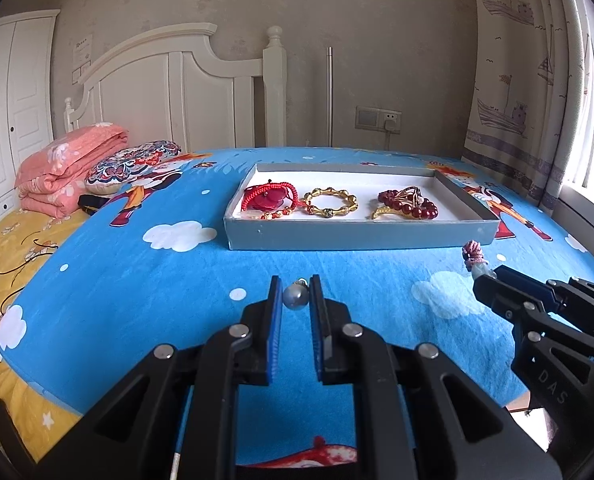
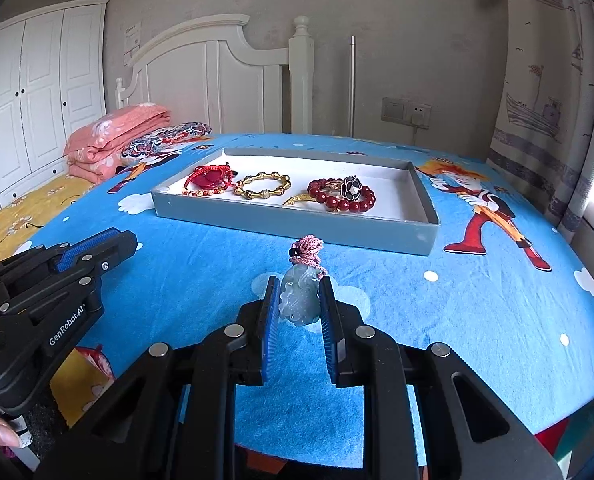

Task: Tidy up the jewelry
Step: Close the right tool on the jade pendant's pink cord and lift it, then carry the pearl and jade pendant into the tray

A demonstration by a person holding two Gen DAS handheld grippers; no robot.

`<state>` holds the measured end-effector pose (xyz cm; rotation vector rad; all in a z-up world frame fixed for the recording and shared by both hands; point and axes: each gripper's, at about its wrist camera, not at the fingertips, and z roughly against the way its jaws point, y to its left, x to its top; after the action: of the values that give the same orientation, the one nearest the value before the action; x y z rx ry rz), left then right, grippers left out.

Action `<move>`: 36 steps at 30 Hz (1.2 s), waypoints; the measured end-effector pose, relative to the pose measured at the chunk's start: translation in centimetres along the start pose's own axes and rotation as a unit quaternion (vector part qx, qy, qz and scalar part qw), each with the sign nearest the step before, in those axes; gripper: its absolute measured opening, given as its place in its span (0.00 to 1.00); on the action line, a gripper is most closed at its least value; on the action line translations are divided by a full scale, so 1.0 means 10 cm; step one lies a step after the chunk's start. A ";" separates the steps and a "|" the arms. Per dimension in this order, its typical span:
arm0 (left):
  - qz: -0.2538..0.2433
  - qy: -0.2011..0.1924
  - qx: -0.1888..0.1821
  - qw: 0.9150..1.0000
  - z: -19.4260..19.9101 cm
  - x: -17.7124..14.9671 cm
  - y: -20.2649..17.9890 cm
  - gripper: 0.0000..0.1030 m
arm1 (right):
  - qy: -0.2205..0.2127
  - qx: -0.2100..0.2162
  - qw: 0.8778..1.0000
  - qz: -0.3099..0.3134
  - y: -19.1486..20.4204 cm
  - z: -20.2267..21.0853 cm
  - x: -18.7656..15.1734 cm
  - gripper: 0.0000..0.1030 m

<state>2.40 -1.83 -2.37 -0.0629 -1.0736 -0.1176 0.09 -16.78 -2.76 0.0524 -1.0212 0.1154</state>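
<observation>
Jade pendant point(image 2: 299, 298) clamped in right gripper point(image 2: 299, 300), near tray point(image 2: 297, 222)

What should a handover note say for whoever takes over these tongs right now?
Left tongs: shut on a grey pearl pendant, held above the blue bedsheet.
Right tongs: shut on a pale jade pendant with its pink cord bunched above it.
Grey tray: lies ahead of both on the sheet, already holding a red cord bracelet, a gold bamboo bracelet, a red bead bracelet and a black flower ring.
Done: four pieces in tray.
Left: carry both pendants into the tray's free right part and release.
</observation>
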 end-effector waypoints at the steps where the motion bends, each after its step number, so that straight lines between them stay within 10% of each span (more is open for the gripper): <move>1: 0.002 -0.001 0.001 1.000 0.00 0.00 0.01 0.13 | 0.000 0.000 1.000 0.001 0.01 0.00 0.00 0.19; 36: 0.001 -0.010 0.014 1.000 -0.21 0.48 -0.01 0.13 | 0.002 -0.013 1.000 0.006 -0.06 -0.28 0.49 0.19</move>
<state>6.45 -2.42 0.85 -0.0406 -1.0957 -0.1002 5.09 -16.76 0.00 0.0225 -1.0194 0.1136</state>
